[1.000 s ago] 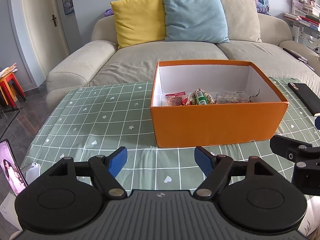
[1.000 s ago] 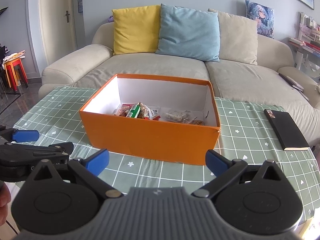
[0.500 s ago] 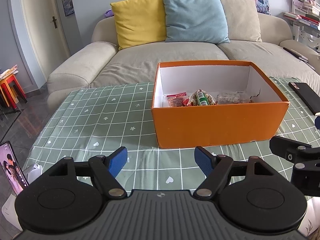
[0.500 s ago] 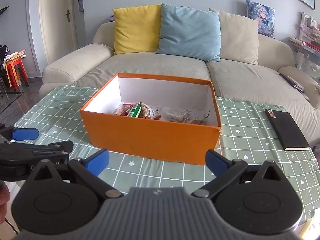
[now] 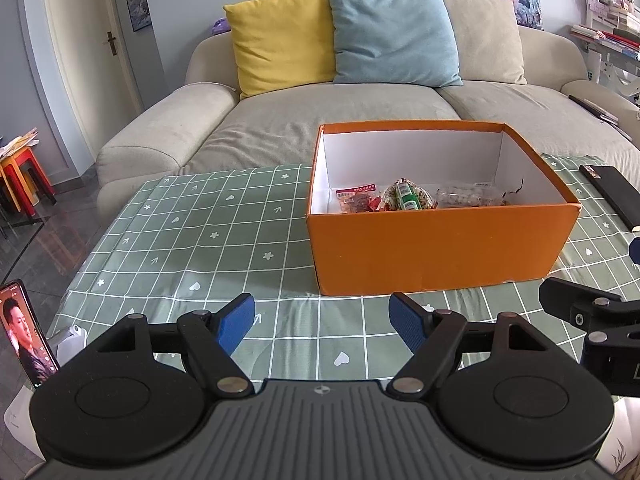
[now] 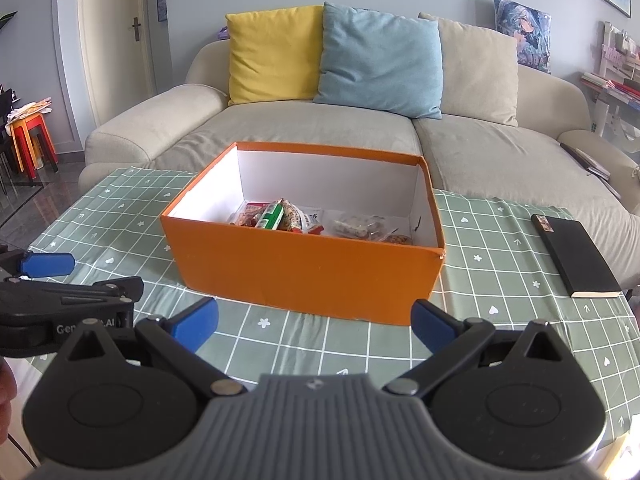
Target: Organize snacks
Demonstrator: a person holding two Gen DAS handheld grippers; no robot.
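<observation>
An open orange box (image 5: 436, 248) with white inner walls stands on the green checked tablecloth (image 5: 208, 240); it also shows in the right wrist view (image 6: 304, 272). Several snack packets (image 5: 394, 200) lie on its floor, seen too in the right wrist view (image 6: 280, 218). My left gripper (image 5: 322, 322) is open and empty, short of the box's near wall. My right gripper (image 6: 314, 322) is open and empty, also in front of the box. Each gripper shows at the edge of the other's view.
A black notebook (image 6: 572, 256) lies on the cloth right of the box. A phone (image 5: 24, 344) with a lit screen stands at the table's left edge. A beige sofa (image 5: 360, 112) with yellow, blue and beige cushions is behind the table.
Both grippers have drawn back and risen very slightly; the box sits a little lower in both views. Both stay open and empty.
</observation>
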